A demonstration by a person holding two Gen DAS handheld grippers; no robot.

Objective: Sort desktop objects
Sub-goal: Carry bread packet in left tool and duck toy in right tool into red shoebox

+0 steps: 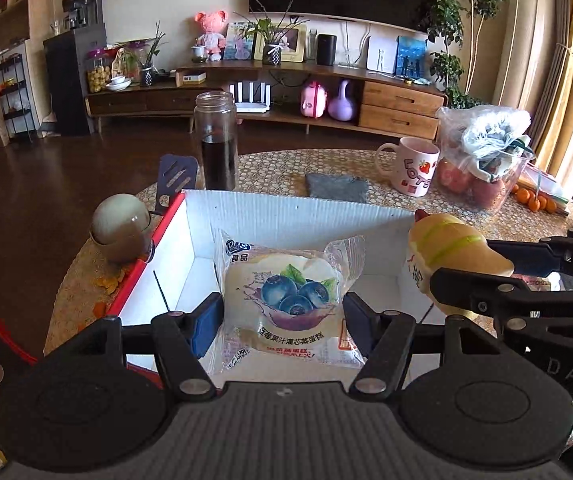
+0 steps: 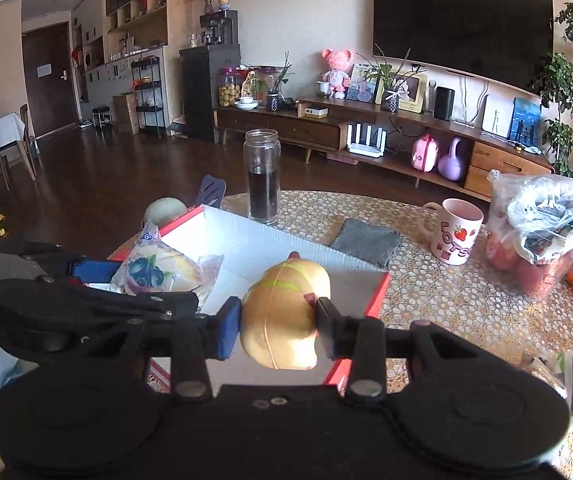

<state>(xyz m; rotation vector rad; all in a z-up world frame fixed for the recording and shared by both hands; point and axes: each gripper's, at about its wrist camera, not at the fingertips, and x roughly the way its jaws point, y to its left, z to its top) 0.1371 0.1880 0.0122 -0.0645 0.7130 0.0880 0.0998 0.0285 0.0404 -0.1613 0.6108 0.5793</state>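
Sorting underway: you hold a blueberry cake packet point(image 1: 286, 300) clamped in your left gripper point(image 1: 282, 316) and a yellow squishy toy point(image 2: 284, 316) in your right gripper point(image 2: 278, 328), both poised over the red-edged box point(image 1: 286, 212) by the table's near edge, ready for dropping.

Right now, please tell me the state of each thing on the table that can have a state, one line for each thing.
Left gripper: shut on the blueberry cake packet, held above the box.
Right gripper: shut on the yellow squishy toy, held above the box.
Box: open, no lid on it.
Glass jar: upright, no lid, dark liquid in lower part.
Mug: upright; contents not visible.
Plastic bag: crumpled on the clear fruit container.
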